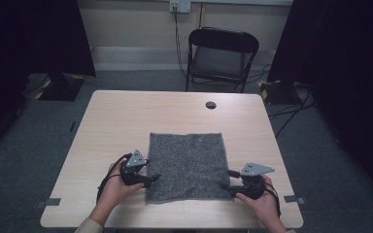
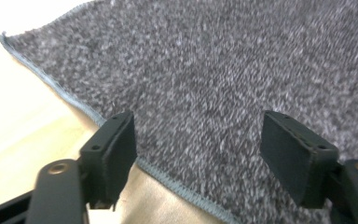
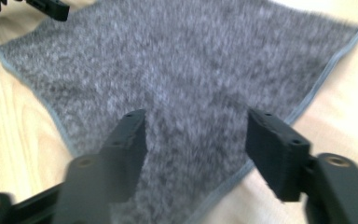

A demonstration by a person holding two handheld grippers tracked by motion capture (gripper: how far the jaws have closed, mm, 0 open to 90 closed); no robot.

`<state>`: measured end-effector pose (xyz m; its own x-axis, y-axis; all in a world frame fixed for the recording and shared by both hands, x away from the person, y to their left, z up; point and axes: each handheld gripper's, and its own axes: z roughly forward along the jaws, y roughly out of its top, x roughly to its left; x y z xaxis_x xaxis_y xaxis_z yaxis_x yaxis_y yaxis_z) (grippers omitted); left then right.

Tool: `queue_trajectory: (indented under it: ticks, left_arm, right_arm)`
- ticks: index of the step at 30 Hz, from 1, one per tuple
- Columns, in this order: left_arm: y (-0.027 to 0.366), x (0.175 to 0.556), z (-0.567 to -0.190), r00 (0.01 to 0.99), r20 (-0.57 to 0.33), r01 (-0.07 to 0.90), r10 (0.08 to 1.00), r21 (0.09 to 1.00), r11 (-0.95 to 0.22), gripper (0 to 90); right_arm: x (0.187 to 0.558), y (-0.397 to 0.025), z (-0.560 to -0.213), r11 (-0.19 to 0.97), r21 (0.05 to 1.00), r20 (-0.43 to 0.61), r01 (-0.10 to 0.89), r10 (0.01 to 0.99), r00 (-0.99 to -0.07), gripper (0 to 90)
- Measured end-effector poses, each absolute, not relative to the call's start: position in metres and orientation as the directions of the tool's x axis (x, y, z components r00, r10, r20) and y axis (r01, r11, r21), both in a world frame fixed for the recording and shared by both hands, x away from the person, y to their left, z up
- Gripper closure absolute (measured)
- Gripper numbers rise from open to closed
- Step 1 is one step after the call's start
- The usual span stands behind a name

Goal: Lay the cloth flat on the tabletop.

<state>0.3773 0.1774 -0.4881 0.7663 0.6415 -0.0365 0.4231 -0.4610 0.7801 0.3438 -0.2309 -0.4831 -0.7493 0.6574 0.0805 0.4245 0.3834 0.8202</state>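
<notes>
A grey fleecy cloth (image 1: 186,165) lies flat and square on the light wooden table (image 1: 116,121), near its front edge. My left gripper (image 1: 151,178) sits at the cloth's front left corner, open, its jaws straddling the stitched left hem (image 2: 168,179). My right gripper (image 1: 226,187) sits at the front right corner, also open, jaws spread over the cloth (image 3: 186,84) close to its right hem (image 3: 307,100). Nothing is held between either pair of jaws. The left gripper's black fingertips (image 3: 51,8) show at the top left of the right gripper view.
A round cable hole (image 1: 211,105) sits in the table's far half. A black folding chair (image 1: 221,56) stands behind the table. Dark stands and cables lie on the floor at both sides. Bare tabletop surrounds the cloth.
</notes>
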Motion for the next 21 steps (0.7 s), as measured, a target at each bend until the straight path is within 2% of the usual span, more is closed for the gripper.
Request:
queue_trajectory:
  ticks: [3, 5, 8, 15, 21]
  left_arm:
    - [0.180, 0.378, -0.485, 0.755, -0.058, 0.438, 0.653, 0.786, -0.437, 20.1]
    - [0.182, 0.379, -0.484, 0.750, -0.066, 0.447, 0.658, 0.783, -0.433, 18.1]
    - [0.183, 0.380, -0.486, 0.764, -0.046, 0.436, 0.644, 0.772, -0.462, 17.1]
    - [0.177, 0.379, -0.489, 0.779, -0.070, 0.439, 0.623, 0.770, -0.462, 17.0]
    - [0.171, 0.379, -0.495, 0.795, -0.058, 0.434, 0.604, 0.751, -0.498, 18.2]
  right_arm:
    - [0.345, -0.227, -0.479, 0.381, 0.832, 0.064, 0.403, 0.656, -0.752, 30.3]
    - [0.345, -0.224, -0.477, 0.361, 0.830, 0.096, 0.426, 0.659, -0.746, 27.3]
    - [0.345, -0.218, -0.476, 0.343, 0.839, 0.110, 0.421, 0.652, -0.750, 27.0]
    - [0.346, -0.200, -0.479, 0.396, 0.823, 0.082, 0.406, 0.624, -0.777, 26.3]
    - [0.349, -0.185, -0.486, 0.423, 0.812, 0.075, 0.401, 0.607, -0.791, 24.5]
